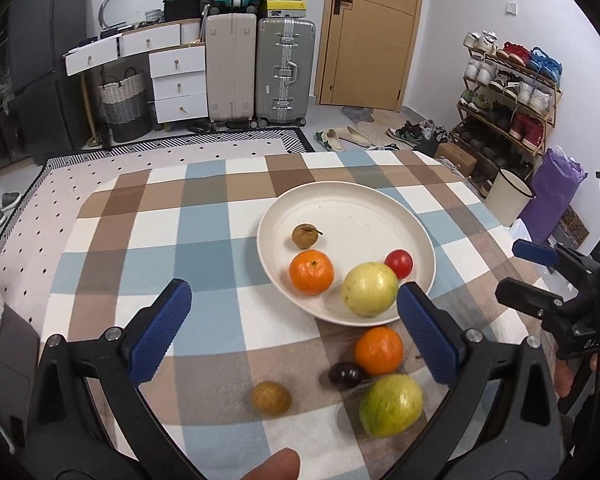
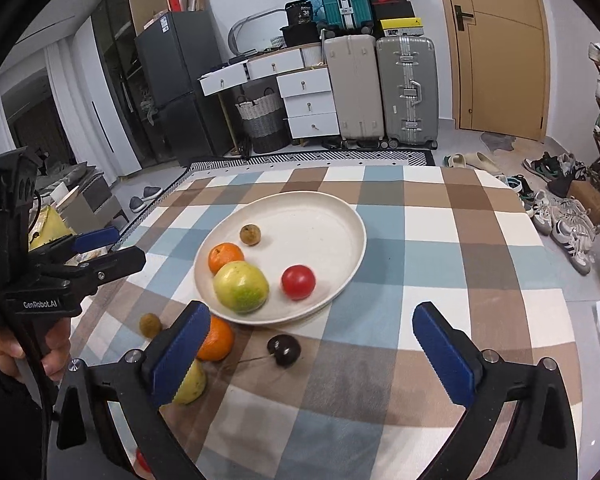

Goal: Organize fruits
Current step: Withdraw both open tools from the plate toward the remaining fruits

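A white plate (image 1: 340,204) (image 2: 340,216) on the checked cloth holds an orange (image 1: 311,272) (image 2: 225,257), a yellow-green guava (image 1: 370,289) (image 2: 241,286), a red tomato (image 1: 398,263) (image 2: 298,281) and a small brown fruit (image 1: 305,235) (image 2: 250,235). In front of the plate lie a second orange (image 1: 379,350) (image 2: 218,340), a dark cherry (image 1: 344,376) (image 2: 285,350), a second guava (image 1: 390,405) (image 2: 190,384) and a brown fruit (image 1: 271,398) (image 2: 150,324). My left gripper (image 1: 294,332) is open and empty above these loose fruits. My right gripper (image 2: 310,354) is open and empty above the cherry.
The table's near-right cloth (image 2: 420,360) is bare. Beyond the table stand suitcases (image 1: 260,68), white drawers (image 1: 176,80), a door (image 1: 372,32) and a shoe rack (image 1: 508,92). A white bin (image 1: 508,196) stands by the table's right side.
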Motion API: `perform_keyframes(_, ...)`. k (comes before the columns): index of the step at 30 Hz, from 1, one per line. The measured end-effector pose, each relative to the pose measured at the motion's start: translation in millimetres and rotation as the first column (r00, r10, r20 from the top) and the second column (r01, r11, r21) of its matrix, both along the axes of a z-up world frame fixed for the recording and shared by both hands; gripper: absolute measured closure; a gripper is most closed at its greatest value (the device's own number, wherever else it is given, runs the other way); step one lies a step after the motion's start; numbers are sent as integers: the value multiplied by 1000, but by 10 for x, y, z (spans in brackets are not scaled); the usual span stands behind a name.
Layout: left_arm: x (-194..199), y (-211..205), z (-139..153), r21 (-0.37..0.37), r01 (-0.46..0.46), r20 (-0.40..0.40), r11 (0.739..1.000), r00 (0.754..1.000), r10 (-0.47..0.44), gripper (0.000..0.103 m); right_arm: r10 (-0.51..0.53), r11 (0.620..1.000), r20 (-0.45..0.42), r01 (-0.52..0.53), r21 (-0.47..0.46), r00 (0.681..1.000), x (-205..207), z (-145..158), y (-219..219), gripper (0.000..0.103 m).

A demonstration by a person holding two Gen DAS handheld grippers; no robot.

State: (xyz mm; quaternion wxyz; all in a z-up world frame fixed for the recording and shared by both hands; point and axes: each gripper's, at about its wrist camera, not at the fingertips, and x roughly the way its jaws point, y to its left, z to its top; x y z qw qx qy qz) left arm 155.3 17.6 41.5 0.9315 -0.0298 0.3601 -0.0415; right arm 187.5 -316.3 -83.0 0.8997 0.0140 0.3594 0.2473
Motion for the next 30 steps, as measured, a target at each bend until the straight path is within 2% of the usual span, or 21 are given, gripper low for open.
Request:
perform_keyframes(9, -460, 120, 116, 14, -30, 12, 999, 999, 29, 1, 8, 1000, 0, -8, -7, 1000, -345, 60, 22, 0)
perform_keyframes(17, -650, 131, 105, 11, -43, -2, 999, 999, 43, 1, 13, 1000, -21, -14, -24, 1000, -526, 16, 4, 0)
perform_keyframes(30, -893, 17, -161, 8, -26, -65, 1000, 998, 27, 1, 22, 999, -84, -26, -48, 996, -727, -237, -16, 0)
